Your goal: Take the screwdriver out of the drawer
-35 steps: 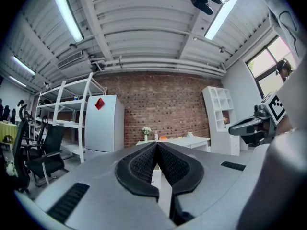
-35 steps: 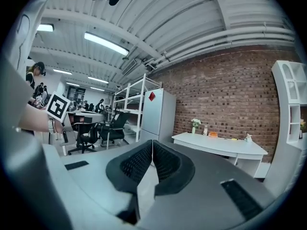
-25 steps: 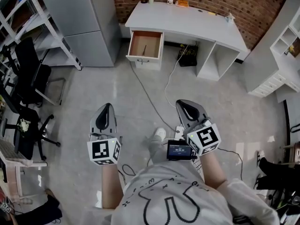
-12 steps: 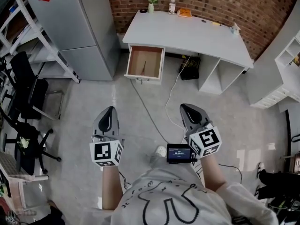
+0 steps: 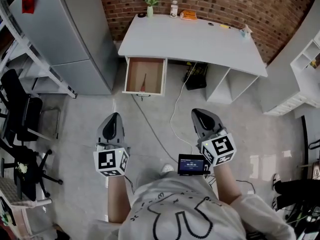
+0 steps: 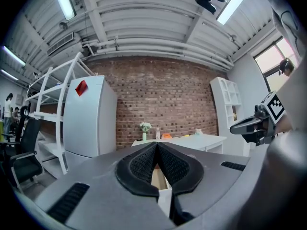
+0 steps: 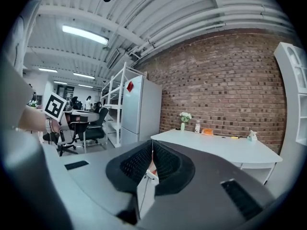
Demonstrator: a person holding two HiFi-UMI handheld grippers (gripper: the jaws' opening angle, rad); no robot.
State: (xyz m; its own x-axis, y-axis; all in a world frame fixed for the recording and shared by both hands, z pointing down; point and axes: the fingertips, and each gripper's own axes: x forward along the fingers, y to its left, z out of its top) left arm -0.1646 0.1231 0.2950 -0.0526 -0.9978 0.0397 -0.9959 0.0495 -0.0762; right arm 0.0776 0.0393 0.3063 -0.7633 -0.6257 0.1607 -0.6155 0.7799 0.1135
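A white desk [image 5: 200,44] stands against the brick wall, and its left drawer [image 5: 145,76] is pulled open. Inside lies a thin dark screwdriver [image 5: 145,79] with a reddish tip. My left gripper [image 5: 113,120] and right gripper [image 5: 198,115] are held side by side over the floor, well short of the drawer, both pointing toward the desk. Both are shut with nothing in them. The left gripper [image 6: 156,144] shows its pads meeting in the left gripper view, with the desk [image 6: 192,140] beyond. In the right gripper view the right gripper [image 7: 152,150] is likewise closed.
A grey fridge [image 5: 65,34] stands left of the desk, with white shelving [image 5: 30,59] and black office chairs [image 5: 22,114] further left. Cables [image 5: 175,114] run over the floor from under the desk. A flower vase [image 5: 150,9], a bottle and small items sit on the desktop. A white shelf unit [image 5: 300,69] stands at the right.
Both grippers and the person have moved toward the desk; the desk and open drawer now lie nearer and lower in the head view. Both grippers stay shut.
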